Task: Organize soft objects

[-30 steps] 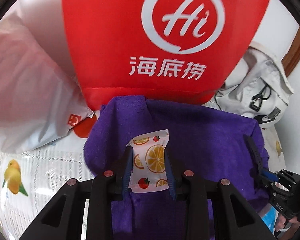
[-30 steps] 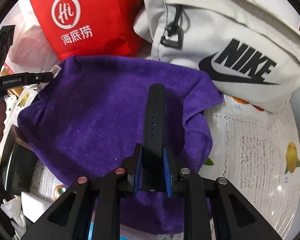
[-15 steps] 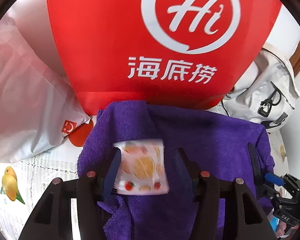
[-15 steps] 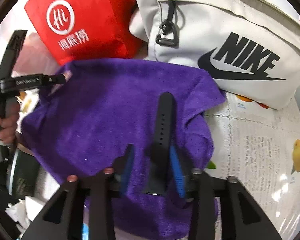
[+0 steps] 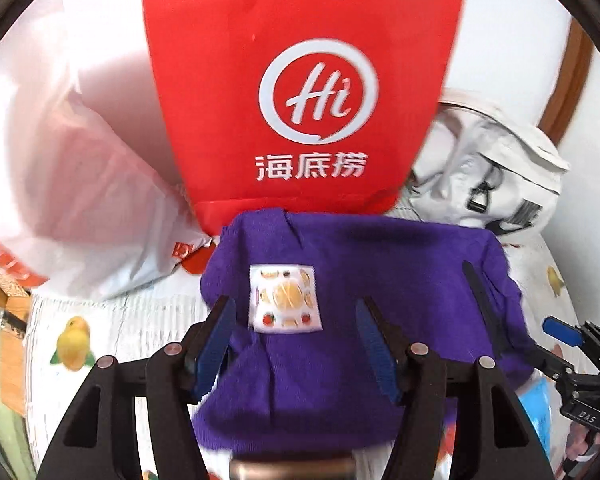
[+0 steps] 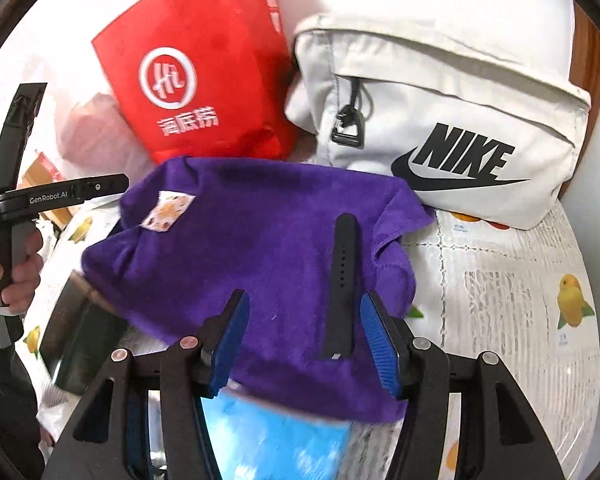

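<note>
A purple towel (image 5: 380, 280) lies spread on the table; it also shows in the right wrist view (image 6: 260, 248). A small fruit-print packet (image 5: 285, 298) rests on its left part, just ahead of my open, empty left gripper (image 5: 294, 338); the packet also shows in the right wrist view (image 6: 167, 212). A black watch strap (image 6: 341, 284) lies on the towel's right part, between the fingers of my open right gripper (image 6: 304, 340) but not held. The strap (image 5: 482, 304) and the right gripper (image 5: 572, 352) show at the right of the left wrist view.
A red paper bag (image 5: 300, 92) stands behind the towel, with a white plastic bag (image 5: 80, 200) to its left and a white Nike bag (image 6: 452, 120) to its right. A blue item (image 6: 276, 440) lies under the towel's near edge. The fruit-print tablecloth (image 6: 520, 300) covers the table.
Both grippers opened and drew back. The left let go of the fruit-print packet and the right let go of the black strap; both now lie on the purple towel.
</note>
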The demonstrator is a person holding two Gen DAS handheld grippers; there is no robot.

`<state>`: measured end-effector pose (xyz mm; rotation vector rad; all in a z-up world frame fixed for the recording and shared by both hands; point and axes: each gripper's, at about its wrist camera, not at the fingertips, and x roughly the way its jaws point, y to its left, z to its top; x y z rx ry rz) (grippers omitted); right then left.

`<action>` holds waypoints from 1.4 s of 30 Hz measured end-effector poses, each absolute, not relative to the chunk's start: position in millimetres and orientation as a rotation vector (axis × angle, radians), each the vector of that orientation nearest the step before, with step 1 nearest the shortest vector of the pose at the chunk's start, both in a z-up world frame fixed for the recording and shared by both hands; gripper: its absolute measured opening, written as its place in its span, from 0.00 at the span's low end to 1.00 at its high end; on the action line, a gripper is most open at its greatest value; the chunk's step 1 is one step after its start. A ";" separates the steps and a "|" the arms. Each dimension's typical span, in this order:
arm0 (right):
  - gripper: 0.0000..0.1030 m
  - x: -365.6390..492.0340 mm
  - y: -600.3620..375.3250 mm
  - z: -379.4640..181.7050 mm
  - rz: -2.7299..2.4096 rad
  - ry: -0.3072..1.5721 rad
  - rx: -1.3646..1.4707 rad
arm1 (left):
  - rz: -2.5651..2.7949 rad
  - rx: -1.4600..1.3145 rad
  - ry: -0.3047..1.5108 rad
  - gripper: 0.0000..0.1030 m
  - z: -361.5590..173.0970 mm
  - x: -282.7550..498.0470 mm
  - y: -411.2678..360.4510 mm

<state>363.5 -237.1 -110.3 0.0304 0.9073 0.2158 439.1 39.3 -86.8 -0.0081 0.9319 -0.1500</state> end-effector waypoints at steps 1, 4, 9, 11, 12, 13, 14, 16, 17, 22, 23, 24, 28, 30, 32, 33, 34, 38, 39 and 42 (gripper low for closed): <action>0.56 356.5 -236.3 -108.4 0.220 0.905 0.030 | -0.160 -0.009 0.927 0.59 -82.6 429.3 38.7; 0.56 334.2 -230.4 -102.3 0.233 0.899 0.031 | -0.151 -0.003 0.911 0.59 -71.3 402.2 40.1; 0.56 292.9 -220.8 -92.4 0.243 0.871 0.037 | -0.185 -0.034 0.893 0.59 -59.4 345.0 42.2; 0.56 275.6 -218.6 -89.1 0.239 0.861 0.039 | -0.184 -0.041 0.887 0.59 -57.6 325.2 43.8; 0.56 266.0 -216.9 -87.8 0.234 0.860 0.034 | -0.179 -0.044 0.885 0.59 -57.9 315.5 44.9; 0.56 257.5 -215.5 -86.9 0.233 0.863 0.029 | -0.178 -0.050 0.885 0.59 -58.4 303.9 46.5; 0.56 248.9 -214.2 -86.7 0.235 0.868 0.027 | -0.177 -0.056 0.887 0.59 -59.6 296.1 46.7; 0.56 233.0 -214.1 -87.2 0.235 0.874 0.033 | -0.175 -0.070 0.899 0.59 -63.6 275.2 49.8; 0.56 224.0 -214.4 -87.5 0.237 0.873 0.040 | -0.176 -0.075 0.901 0.59 -65.4 267.0 50.6; 0.56 179.8 -212.5 -93.4 0.233 0.869 0.019 | -0.153 -0.092 0.925 0.59 -84.3 221.2 58.6; 0.59 170.9 -211.9 -95.9 0.241 0.870 0.017 | -0.148 -0.099 0.931 0.59 -88.7 215.0 60.7; 0.65 162.6 -211.4 -99.1 0.258 0.869 0.019 | -0.140 -0.110 0.942 0.59 -96.0 206.4 63.5; 0.77 133.5 -203.0 -117.5 0.332 0.850 -0.004 | -0.126 -0.138 0.973 0.59 -117.6 185.7 70.3; 0.78 127.6 -197.7 -130.7 0.350 0.864 -0.022 | -0.128 -0.146 0.982 0.59 -125.7 178.0 71.5; 0.78 125.9 -194.9 -144.0 0.369 0.879 -0.027 | -0.125 -0.154 0.998 0.59 -134.6 171.5 72.5; 0.78 125.9 -194.5 -150.4 0.372 0.886 -0.027 | -0.127 -0.157 1.008 0.59 -139.9 167.7 72.6; 0.78 126.9 -194.2 -156.6 0.374 0.895 -0.028 | -0.131 -0.156 1.011 0.59 -143.2 164.5 72.2; 0.78 131.8 -191.2 -173.6 0.401 0.925 -0.038 | -0.131 -0.161 1.032 0.59 -155.4 157.4 71.9; 0.78 131.9 -189.4 -176.0 0.409 0.928 -0.046 | -0.127 -0.165 1.038 0.59 -157.9 156.5 72.4; 0.78 131.5 -181.2 -182.4 0.422 0.923 -0.098 | -0.121 -0.165 1.044 0.59 -161.2 153.5 72.6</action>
